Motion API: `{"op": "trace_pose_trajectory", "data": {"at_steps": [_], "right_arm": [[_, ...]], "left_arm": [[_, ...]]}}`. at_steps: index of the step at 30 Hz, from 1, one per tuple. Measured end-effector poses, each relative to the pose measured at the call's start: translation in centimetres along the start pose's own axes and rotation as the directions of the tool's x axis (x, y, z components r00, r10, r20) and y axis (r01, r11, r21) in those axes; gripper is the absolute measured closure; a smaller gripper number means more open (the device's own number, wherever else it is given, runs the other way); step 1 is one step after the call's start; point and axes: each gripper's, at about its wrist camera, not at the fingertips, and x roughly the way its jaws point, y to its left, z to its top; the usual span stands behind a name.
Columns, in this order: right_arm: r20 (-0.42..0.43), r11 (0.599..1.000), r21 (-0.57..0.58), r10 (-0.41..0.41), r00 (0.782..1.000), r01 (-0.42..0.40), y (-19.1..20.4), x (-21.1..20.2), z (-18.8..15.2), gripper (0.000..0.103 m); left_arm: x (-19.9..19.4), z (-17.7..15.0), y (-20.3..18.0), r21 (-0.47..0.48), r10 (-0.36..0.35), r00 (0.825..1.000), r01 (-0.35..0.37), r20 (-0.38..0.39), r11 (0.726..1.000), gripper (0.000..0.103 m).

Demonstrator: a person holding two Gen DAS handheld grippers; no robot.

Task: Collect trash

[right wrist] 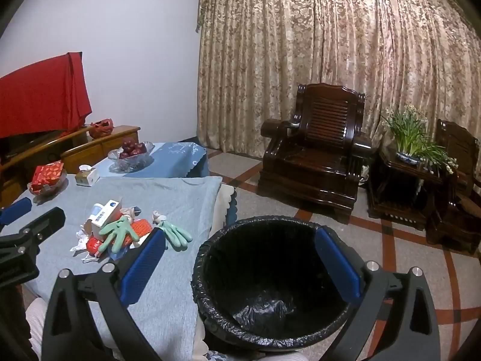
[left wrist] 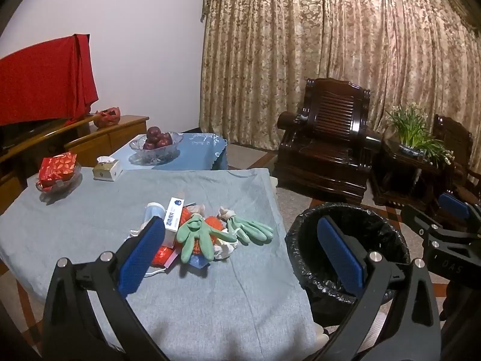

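Tablecloth, grey-blue, covers the table; patterned curtains behind, dark wooden armchair at two o'clock. Left wrist view: trash pile of green gloves, white box and red wrappers lies mid-table, at eleven o'clock of the left gripper, which is spread wide, empty. Right wrist view: bin with black liner, on the floor beside the table, fills six o'clock; right gripper spread wide, empty, above it.

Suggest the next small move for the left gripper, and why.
Probably ease the left gripper forward and down onto the nearer green glove: its jaws stand open and empty, the glove tops the trash pile, and the lined bin beside the table holds no trash yet.
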Motion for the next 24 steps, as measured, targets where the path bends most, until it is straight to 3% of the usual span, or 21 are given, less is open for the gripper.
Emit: {"op": "trace_pose_trajectory", "data": {"at_steps": [24], "right_arm": [[-0.001,1.000,0.002,0.001,1.000,-0.001,0.06,0.10,-0.03,0.006]], "left_arm": [[-0.03,-0.01,0.00,-0.001,0.000,1.000,0.000,0.005,1.000,0.005]]}}
